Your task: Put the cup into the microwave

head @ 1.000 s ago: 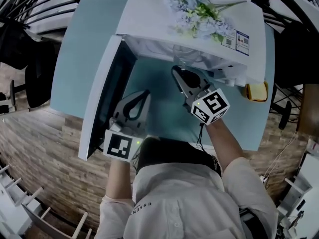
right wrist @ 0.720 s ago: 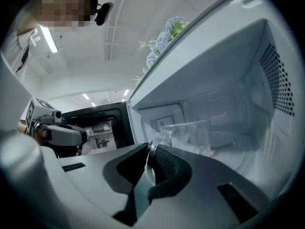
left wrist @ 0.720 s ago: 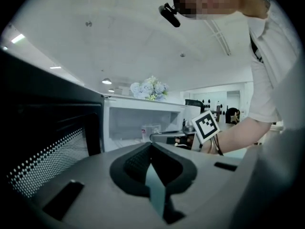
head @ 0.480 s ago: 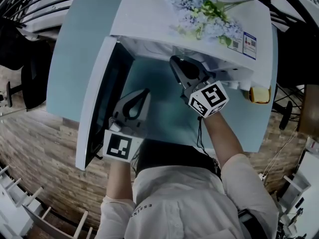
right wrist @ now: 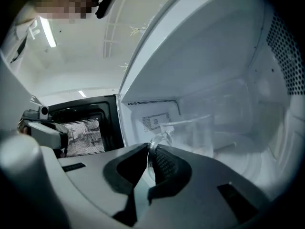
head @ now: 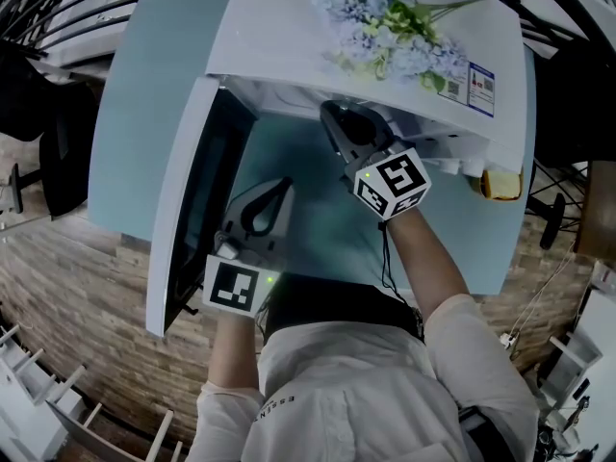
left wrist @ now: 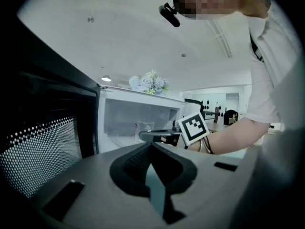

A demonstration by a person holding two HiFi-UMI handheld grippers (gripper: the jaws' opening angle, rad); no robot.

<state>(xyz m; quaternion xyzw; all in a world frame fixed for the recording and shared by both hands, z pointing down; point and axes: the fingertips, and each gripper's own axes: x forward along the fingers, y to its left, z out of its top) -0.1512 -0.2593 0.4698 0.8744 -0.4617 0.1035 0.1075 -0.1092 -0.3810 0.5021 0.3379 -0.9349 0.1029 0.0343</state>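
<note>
The cup [right wrist: 190, 130] is being gripped by its handle in the right tool [right wrist: 151, 152], inside the microwave [right wrist: 228, 56]; the left tool [left wrist: 151, 148] is being held closed, empty.

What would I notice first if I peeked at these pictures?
Probably the bunch of pale flowers lying on top of the white microwave, whose door hangs wide open to the left. Next, the right gripper reaching into the microwave, pinching a clear glass cup by its handle. The left gripper hovers shut and empty beside the door.
</note>
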